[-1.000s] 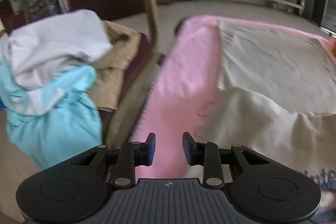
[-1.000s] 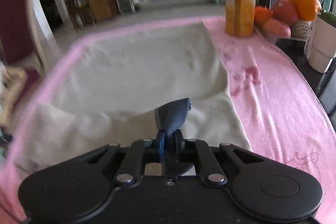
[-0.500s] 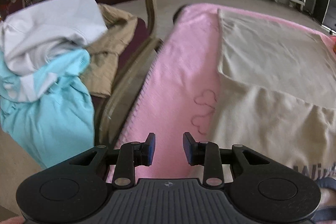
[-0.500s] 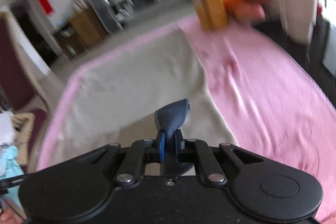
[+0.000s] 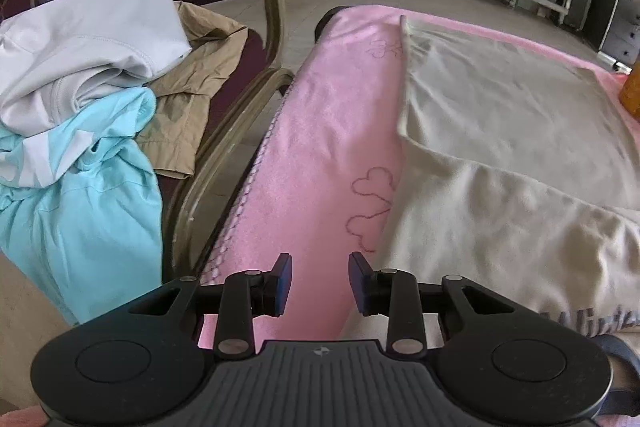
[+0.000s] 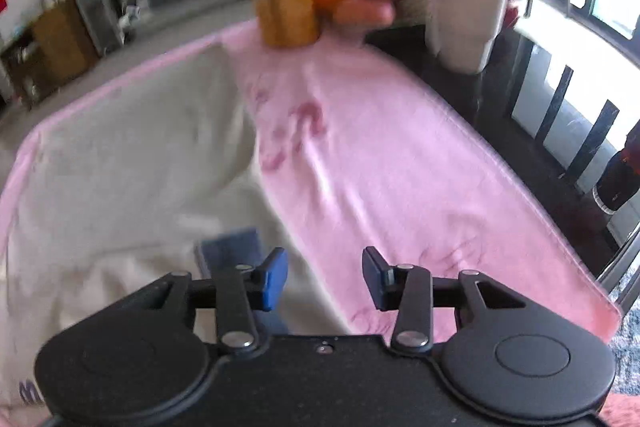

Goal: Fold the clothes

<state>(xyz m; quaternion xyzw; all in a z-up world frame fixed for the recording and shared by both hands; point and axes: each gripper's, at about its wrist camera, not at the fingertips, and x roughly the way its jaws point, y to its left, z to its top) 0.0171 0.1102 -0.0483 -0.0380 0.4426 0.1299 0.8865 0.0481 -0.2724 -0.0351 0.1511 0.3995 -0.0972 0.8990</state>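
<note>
A heap of pale grey, turquoise and tan clothes [image 5: 92, 95] sits on the chair at the left, beside the counter's fuzzy pink blanket [image 5: 320, 155]. The cream fabric garment [image 5: 500, 147] lies flat on that blanket, long axis running away from the cameras, blue-grey lettering at its near edge only partly legible. The left tongs [image 5: 319, 283] stand apart and empty above the blanket; the right tongs [image 6: 325, 279] have just been opening, their jaws apart with nothing between them, the garment's dark blue cuff [image 6: 232, 251] lying just left of them.

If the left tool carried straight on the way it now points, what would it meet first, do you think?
Most likely the pink blanket: the open left tool points down at it, just left of the cream garment, with nothing between. Depth is hard to judge.
</note>
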